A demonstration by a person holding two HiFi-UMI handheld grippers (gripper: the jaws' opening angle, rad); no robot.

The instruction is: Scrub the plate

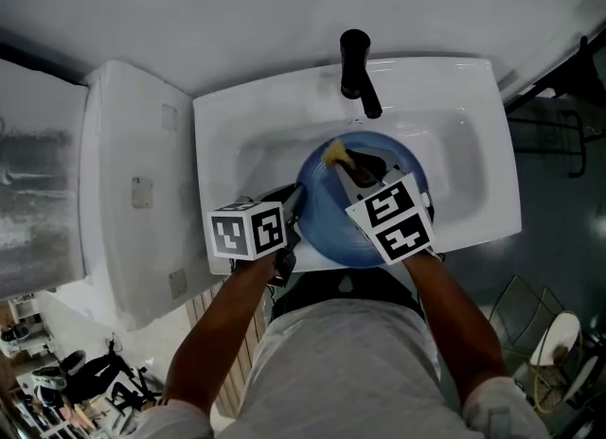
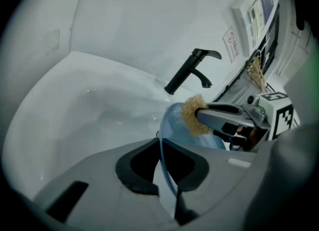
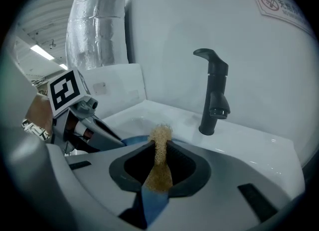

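Looking down into the sink (image 1: 454,144), I judge the scrubbing to be at its very start: both tools are loaded and brought together, but I can't tell that the sponge is pressing yet.

The blue plate (image 1: 322,212) hangs over the near half of the basin and seems tipped up on its edge. My left gripper (image 2: 164,168) has it by the rim. Its fingers (image 2: 134,168) are closed down to a sliver, with only the thin blue edge between them and the rest of the plate spreading out ahead of the tips.

My right gripper (image 3: 158,168) is clamped too. A sponge (image 3: 160,140) is pinched between its pads, the blue backing deep in the jaws and the tan scrubbing tuft poking out past the fingertips. From the left fingers that tuft sits ahead and to the right, at the plate's far rim. The black tap (image 1: 358,68) stands beyond both sets of fingertips, with no water running that I can see.

Next I need a firm left hold while the right drives the tuft across the plate's face in strokes, pressing lightly enough that the rim doesn't slip out of the grip.

Count: one sink, one plate, two grippers, one tap, one sponge.
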